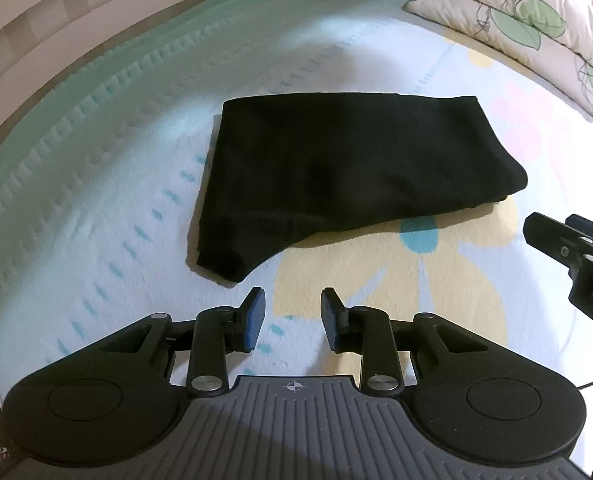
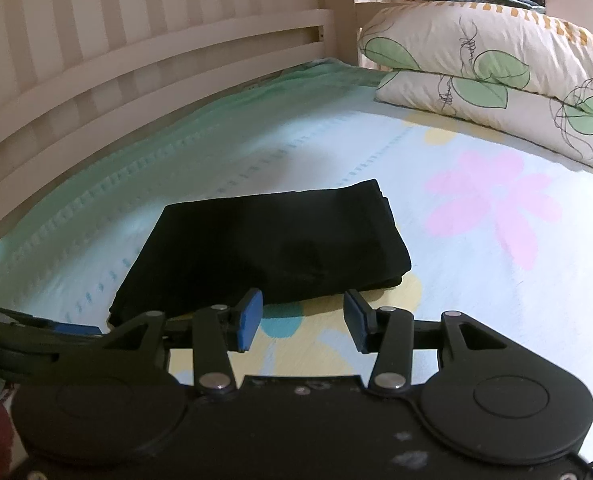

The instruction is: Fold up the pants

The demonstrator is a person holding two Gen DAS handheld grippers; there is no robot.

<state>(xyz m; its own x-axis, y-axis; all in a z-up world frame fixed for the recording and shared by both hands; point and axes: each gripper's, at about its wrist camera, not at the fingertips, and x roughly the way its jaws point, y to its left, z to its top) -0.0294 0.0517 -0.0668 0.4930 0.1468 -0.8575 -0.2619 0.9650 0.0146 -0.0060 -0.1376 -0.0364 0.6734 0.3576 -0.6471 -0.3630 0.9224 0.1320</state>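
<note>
The black pants [image 1: 336, 160] lie folded into a compact, roughly rectangular bundle at the centre of the frame, flat on a bed sheet [image 1: 96, 208] printed with pale flowers and teal dashes. One narrower corner of the bundle reaches toward the lower left. At the bottom centre, the left gripper [image 1: 293, 318] hangs above the sheet just below the pants, its jaws apart with nothing between them and its blue pads [image 1: 256, 320] clear of the fabric. The right gripper [image 1: 568, 252] enters from the right edge, beside the bundle. A leaf-patterned pillow [image 1: 536, 20] fills the upper right; a slatted bed rail [image 1: 36, 40] curves across the upper left.
</note>
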